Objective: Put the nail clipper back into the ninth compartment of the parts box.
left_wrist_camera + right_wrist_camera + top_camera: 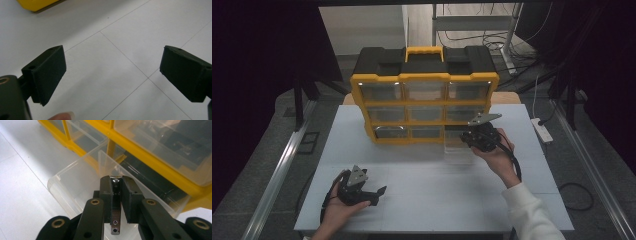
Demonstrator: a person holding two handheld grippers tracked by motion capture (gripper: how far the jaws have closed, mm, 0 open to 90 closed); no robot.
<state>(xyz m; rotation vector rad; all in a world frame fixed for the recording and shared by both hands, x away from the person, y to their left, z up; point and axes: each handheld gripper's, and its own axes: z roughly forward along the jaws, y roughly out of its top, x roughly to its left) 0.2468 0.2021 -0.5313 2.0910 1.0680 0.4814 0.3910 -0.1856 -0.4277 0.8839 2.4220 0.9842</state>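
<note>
Between right gripper (117,195) jaws, metal piece (115,215), above clear drawer (75,182)

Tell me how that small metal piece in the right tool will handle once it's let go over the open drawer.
The metal piece looks rigid and polished, so probably slippery between the right tool's pads. Small but likely dense, it should drop straight into the clear drawer and might bounce or slide.

Bright white table (432,190), dark surroundings, soft focus, glare on plastic

On my bench (427,200): one yellow organiser (424,100), nine clear drawers, one pulled out (458,149); one metal bar (115,205); my two grippers.
</note>
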